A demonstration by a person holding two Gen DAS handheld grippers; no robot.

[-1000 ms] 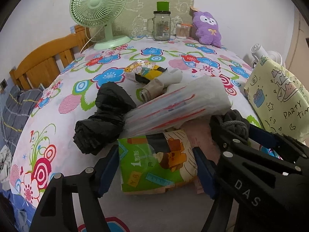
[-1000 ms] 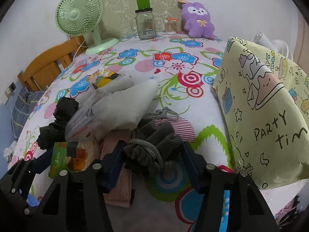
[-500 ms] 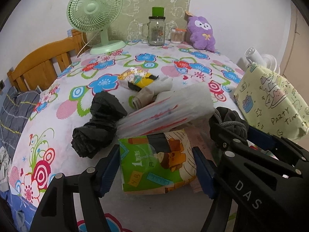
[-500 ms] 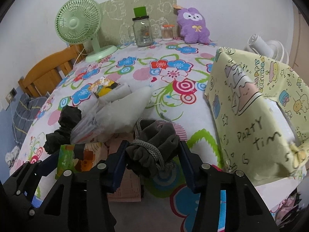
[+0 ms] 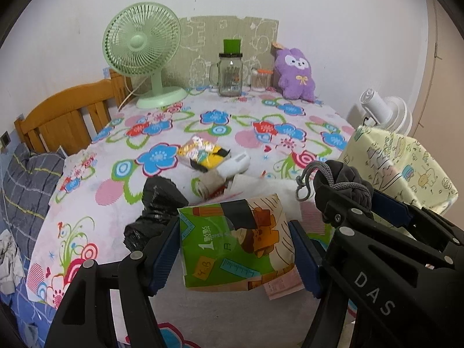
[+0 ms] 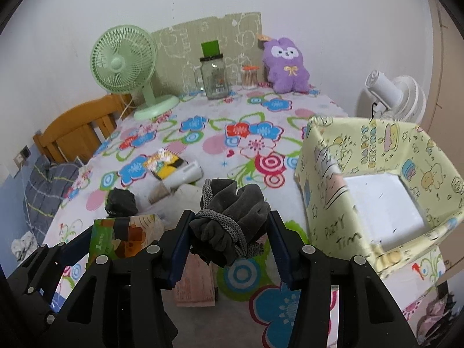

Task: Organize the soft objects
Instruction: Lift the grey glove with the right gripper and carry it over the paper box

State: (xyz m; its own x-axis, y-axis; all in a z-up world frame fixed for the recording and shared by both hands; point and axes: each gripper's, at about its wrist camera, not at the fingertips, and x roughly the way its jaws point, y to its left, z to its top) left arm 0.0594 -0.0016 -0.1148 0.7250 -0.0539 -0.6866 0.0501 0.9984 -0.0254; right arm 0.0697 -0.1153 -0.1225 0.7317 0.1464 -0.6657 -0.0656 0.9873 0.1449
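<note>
My left gripper [image 5: 233, 250] is shut on a green tissue pack [image 5: 235, 240] and holds it above the table; the pack also shows in the right wrist view [image 6: 121, 239]. My right gripper [image 6: 229, 240] is shut on a grey drawstring pouch [image 6: 229, 220], lifted off the table, also seen in the left wrist view [image 5: 342, 182]. A yellow "Party Time" fabric box [image 6: 374, 191] stands open to the right of the pouch, with a white bottom.
On the flowered tablecloth [image 5: 162, 156] lie a black bag [image 5: 158, 203], a yellow snack pack [image 5: 203, 156], a rolled beige cloth [image 5: 210, 184] and a pink cloth [image 6: 195, 284]. A green fan [image 5: 142, 55], glass jar [image 5: 230, 72] and purple plush [image 5: 294, 72] stand at the back.
Both grippers have risen off the table with the tissue pack and the pouch held in them. The yellow box's open top has come into view on the right.
</note>
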